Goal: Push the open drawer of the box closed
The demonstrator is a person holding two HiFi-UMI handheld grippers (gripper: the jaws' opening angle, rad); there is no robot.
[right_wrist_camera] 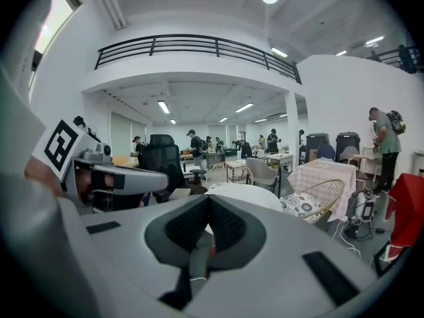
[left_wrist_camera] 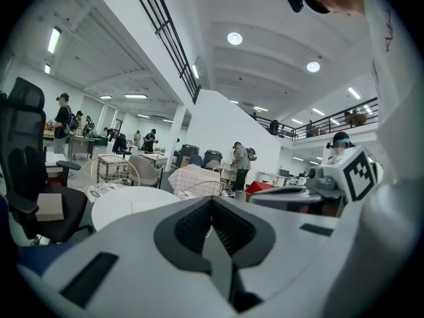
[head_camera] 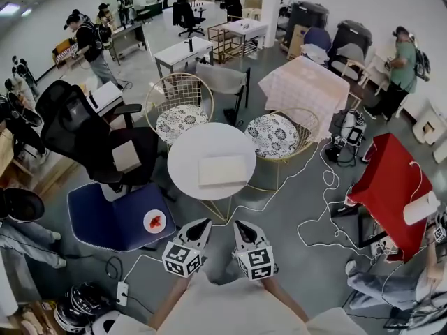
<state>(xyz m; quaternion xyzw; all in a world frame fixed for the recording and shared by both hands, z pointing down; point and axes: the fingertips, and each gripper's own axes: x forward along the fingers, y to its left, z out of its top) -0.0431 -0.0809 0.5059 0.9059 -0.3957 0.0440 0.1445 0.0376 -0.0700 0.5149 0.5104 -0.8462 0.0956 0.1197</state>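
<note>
box (head_camera: 222,170): on table (head_camera: 199,139) | wire chairs (head_camera: 180,107): behind table | left gripper (head_camera: 203,225), right gripper (head_camera: 240,225): before table

Readable text: none in any view; you have no letters, digits or brand names to log.
Left cube (head_camera: 183,258): on the left gripper (head_camera: 202,224); you see black-and-white square patterns only, no characters.
Right cube (head_camera: 255,262): on the right gripper (head_camera: 242,224); same kind of pattern, also facing you in the left gripper view.
Sleeve (left_wrist_camera: 389,28): thin red marks on white cloth; too small and bent for you to read.
</note>
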